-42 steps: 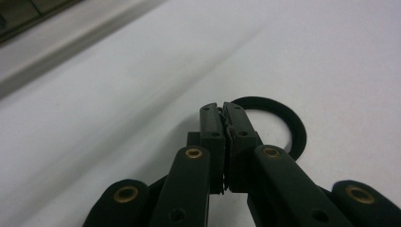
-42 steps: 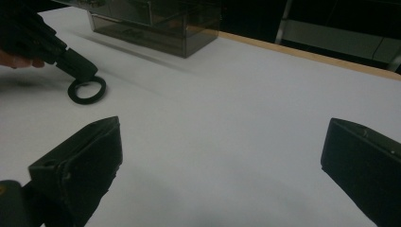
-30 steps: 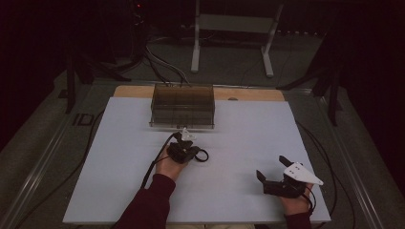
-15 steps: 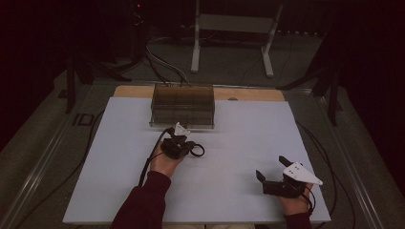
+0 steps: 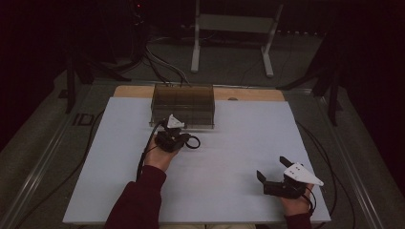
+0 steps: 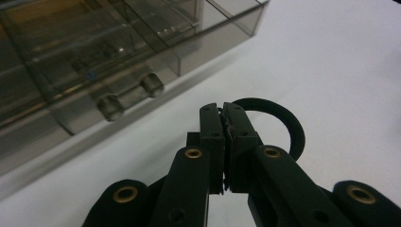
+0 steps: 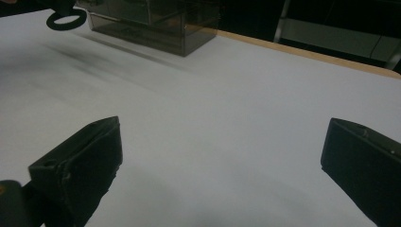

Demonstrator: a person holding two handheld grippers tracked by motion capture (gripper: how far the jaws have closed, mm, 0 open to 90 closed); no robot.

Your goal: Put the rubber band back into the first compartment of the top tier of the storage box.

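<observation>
Change: the left gripper (image 5: 179, 138) has been carried farther from the person and higher than a second ago, and is now seen just before the box; the right gripper (image 5: 270, 171) has been kept in place.
Table (image 5: 248, 138): a flat, matt white sheet is laid over a wooden board, whose tan edge is seen at the far side.
Box (image 5: 184, 105): a smoky transparent plastic organiser, rectangular, with inner dividers and two round knobs, is set at the far centre-left.
Left gripper: its black jaws are pressed shut on a thin black ring.
Right gripper: its jaws are held wide apart at the near right, with nothing between them.
Ring (image 6: 283, 127): a smooth, round loop is pinched at its rim, hanging clear of the sheet, just near of the box.
</observation>
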